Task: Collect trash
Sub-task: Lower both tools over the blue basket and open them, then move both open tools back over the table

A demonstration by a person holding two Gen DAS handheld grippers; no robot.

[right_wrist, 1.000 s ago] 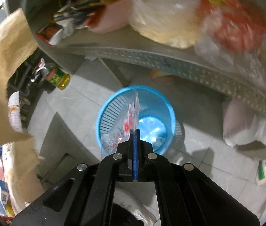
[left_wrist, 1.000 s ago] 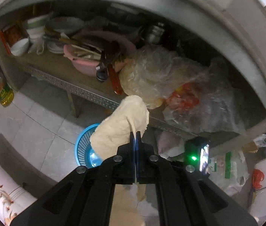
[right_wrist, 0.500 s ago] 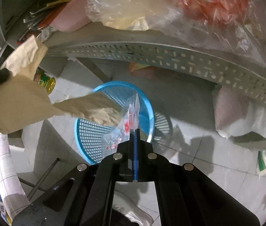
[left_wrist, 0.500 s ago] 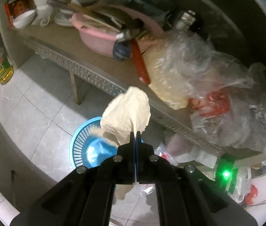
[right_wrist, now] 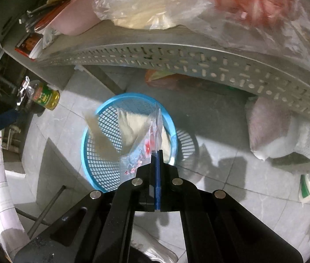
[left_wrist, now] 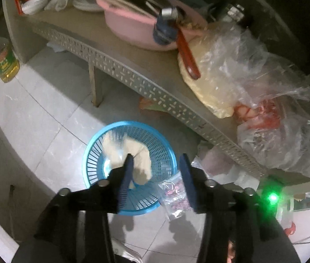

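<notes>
My left claw [left_wrist: 156, 164] is wide open and holds nothing, and the tan crumpled paper [left_wrist: 130, 153] sits down inside the blue basket [left_wrist: 93, 153] on the floor. My right claw [right_wrist: 157, 155] is pinched tight on a clear plastic bag [right_wrist: 146, 146] (it has red print), held up over the basket [right_wrist: 102, 166], just in front of the metal shelf [right_wrist: 176, 61].

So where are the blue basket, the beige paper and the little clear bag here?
blue basket [left_wrist: 162, 144], left wrist view, on its mesh wall.
beige paper [left_wrist: 139, 153], left wrist view, on its crumpled middle.
clear bag [right_wrist: 141, 151], right wrist view, on its printed face.
</notes>
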